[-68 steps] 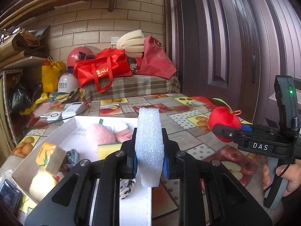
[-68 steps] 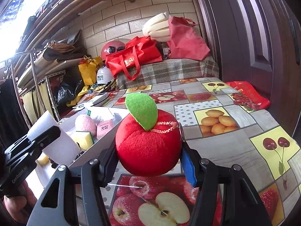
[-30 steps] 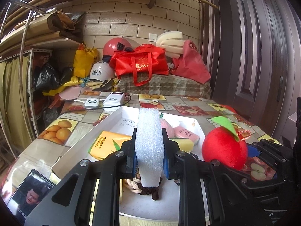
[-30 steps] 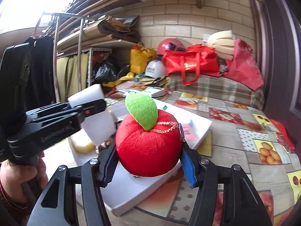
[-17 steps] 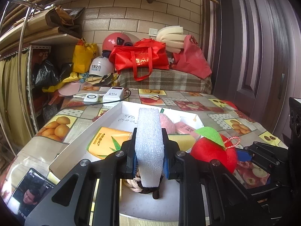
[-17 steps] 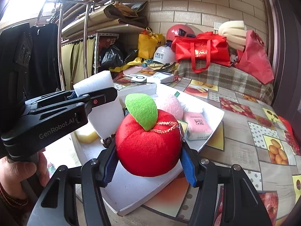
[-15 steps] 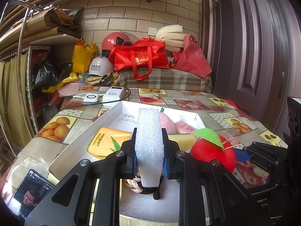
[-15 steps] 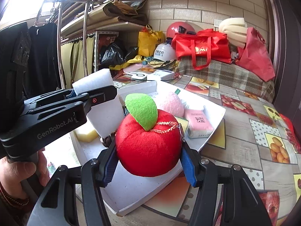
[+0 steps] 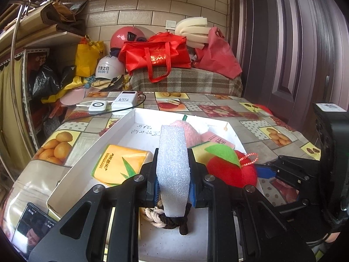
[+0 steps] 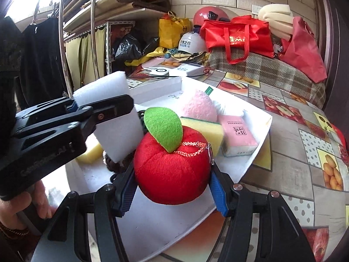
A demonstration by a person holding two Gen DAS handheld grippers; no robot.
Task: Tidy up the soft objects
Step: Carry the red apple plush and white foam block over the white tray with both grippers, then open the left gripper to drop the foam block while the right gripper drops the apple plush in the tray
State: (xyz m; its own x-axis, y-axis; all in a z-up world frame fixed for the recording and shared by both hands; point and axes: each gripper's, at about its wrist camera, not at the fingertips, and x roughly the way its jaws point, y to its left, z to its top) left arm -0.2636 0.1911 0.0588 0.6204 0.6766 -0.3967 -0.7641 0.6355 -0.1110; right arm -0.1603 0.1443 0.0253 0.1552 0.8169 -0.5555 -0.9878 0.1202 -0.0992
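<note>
Crowding the white box (image 9: 91,152), sponge (image 10: 202,128) and tissues (image 10: 237,135) lie beneath gripper-clamped foam (image 9: 173,170) and apple (image 10: 172,170).

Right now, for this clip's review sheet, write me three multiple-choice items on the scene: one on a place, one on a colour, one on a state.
1. Where does the pink tissue pack lie?
A. in the white box
B. on the plaid cover
C. on the shelf

2. What colour is the plush apple's leaf?
A. yellow
B. green
C. blue

3. What is the left tool doing?
A. standing open and empty
B. clamping a white foam block
C. clamping a helmet

Answers:
1 A, the pack rests inside the box beside the yellow sponge.
2 B, a green felt leaf tops the red plush apple, which is held in the right tool.
3 B, both pads press the foam's sides.
</note>
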